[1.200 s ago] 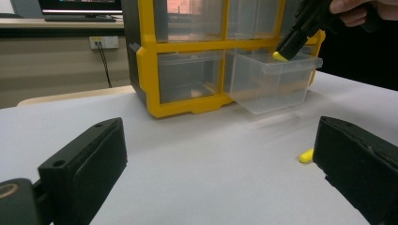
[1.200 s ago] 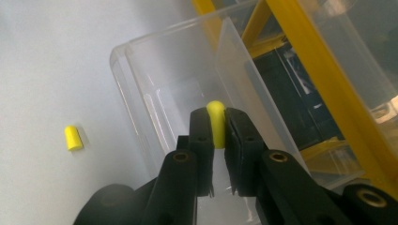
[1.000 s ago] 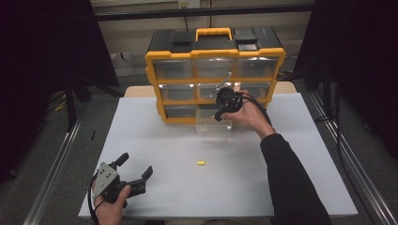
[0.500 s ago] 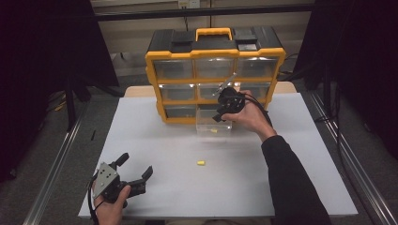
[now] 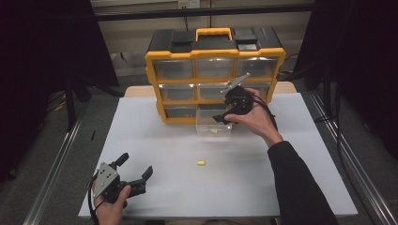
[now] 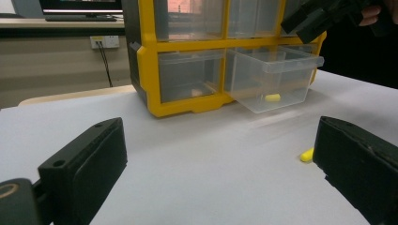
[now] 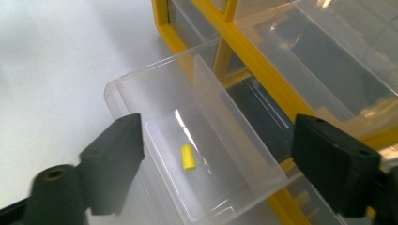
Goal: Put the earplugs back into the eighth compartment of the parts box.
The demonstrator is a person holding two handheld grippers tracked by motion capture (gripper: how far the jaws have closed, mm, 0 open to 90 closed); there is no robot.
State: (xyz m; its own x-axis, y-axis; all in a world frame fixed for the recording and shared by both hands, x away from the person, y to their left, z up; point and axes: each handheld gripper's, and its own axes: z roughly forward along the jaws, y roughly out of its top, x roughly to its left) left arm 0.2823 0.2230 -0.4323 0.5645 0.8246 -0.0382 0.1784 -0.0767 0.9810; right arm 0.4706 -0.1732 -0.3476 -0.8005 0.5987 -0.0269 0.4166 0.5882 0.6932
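Right gripper [image 5: 217,118] hangs over the pulled-out clear drawer [image 5: 213,126] in the bottom row, middle, of the yellow organizer [image 5: 215,79]; jaws have just been opening, now wide with nothing between them, and one yellow earplug [image 7: 188,157] lies on the drawer floor below. Second yellow earplug [image 5: 201,163] lies on the white table [image 5: 300,159] in front of the drawer. Left gripper [image 5: 137,174] sits well left of that earplug, jaws wide apart and empty.

Left gripper [image 6: 216,173] jaws stood wide apart over the white table [image 6: 197,159], nothing between them. Ahead, a clear drawer [image 6: 274,77] projected from the yellow organizer's [image 6: 145,61] bottom row, holding a yellow piece [image 6: 272,97]. A second yellow piece [image 6: 307,155] lay nearer than the drawer, beside the right-hand jaw.
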